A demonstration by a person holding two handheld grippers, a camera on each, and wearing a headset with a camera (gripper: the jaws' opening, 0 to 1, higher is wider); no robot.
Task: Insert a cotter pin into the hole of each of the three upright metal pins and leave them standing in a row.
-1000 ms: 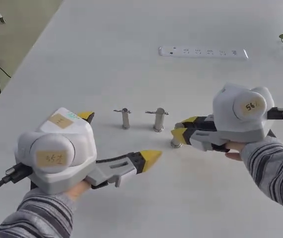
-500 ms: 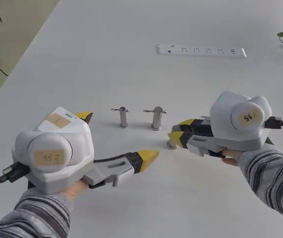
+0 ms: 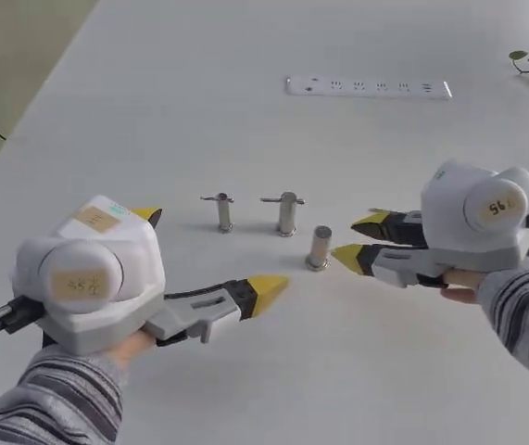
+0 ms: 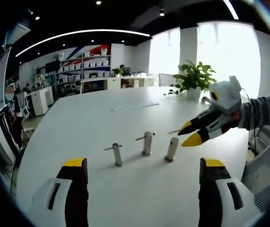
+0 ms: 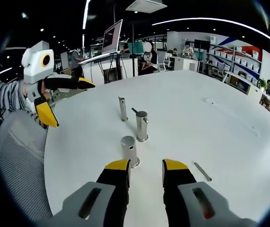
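Three steel metal pins [image 3: 286,213] stand in a row on the viewer's side of the power strip [image 3: 366,88]. Two carry cotter pins [image 3: 283,198]; the third pin [image 3: 319,248] is bare. Left gripper [image 3: 208,250] spread wide; right gripper [image 3: 358,238] parted, empty.

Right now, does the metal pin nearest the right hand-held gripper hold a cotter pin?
No. The near pin stands upright and bare; the left pin and middle pin carry crosswise cotter pins.

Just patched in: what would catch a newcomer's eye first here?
Three metal pins stand in a row between the grippers: the left pin and middle pin carry cotter pins, the bare pin by the right gripper has none. That gripper and the left gripper are open and empty. A loose cotter pin lies on the table beside the right gripper.
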